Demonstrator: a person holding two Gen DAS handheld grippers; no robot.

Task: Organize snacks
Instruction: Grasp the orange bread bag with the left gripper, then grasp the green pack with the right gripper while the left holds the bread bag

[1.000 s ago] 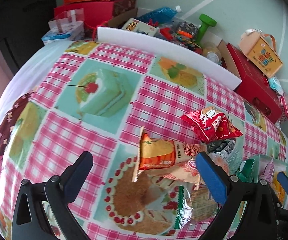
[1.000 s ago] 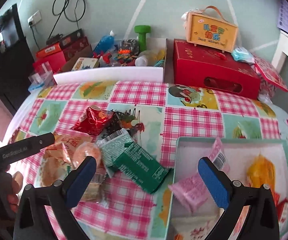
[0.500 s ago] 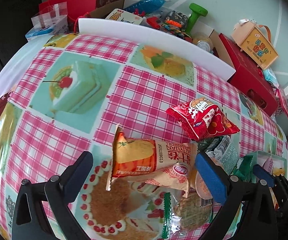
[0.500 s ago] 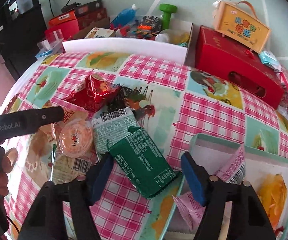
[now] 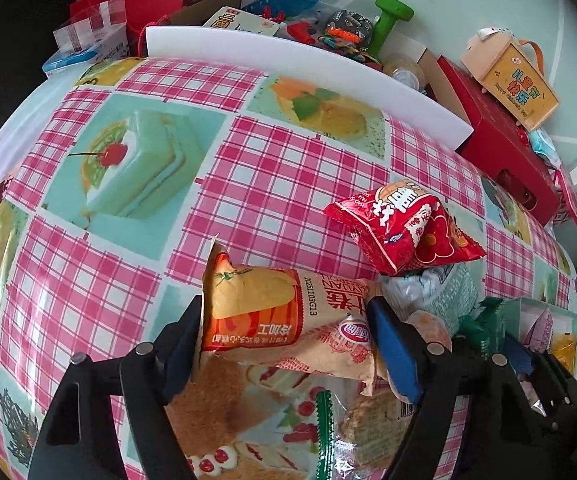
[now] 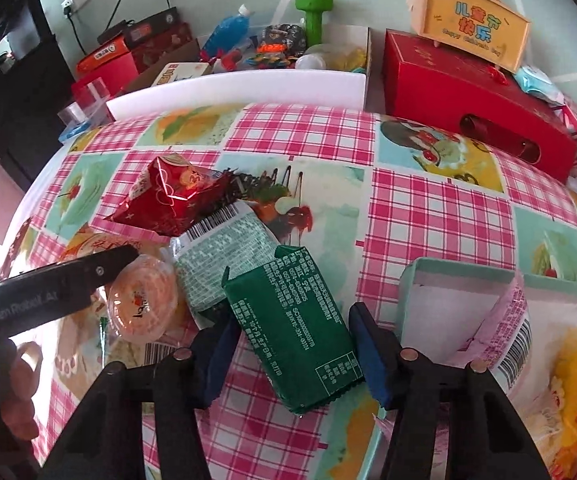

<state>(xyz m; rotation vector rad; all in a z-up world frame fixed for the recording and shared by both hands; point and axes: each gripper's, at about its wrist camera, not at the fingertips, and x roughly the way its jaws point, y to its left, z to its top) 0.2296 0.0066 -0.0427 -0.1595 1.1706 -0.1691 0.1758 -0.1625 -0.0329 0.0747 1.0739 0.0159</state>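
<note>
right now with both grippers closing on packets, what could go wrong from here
1. The right gripper is closing around the green packet, which overlaps the pale green packet; that one may get dragged along.
2. The left gripper is closing across the long orange packet, so its ends could sag or twist when lifted.
3. The jelly cup sits right beside the left gripper and could get nudged.
</note>
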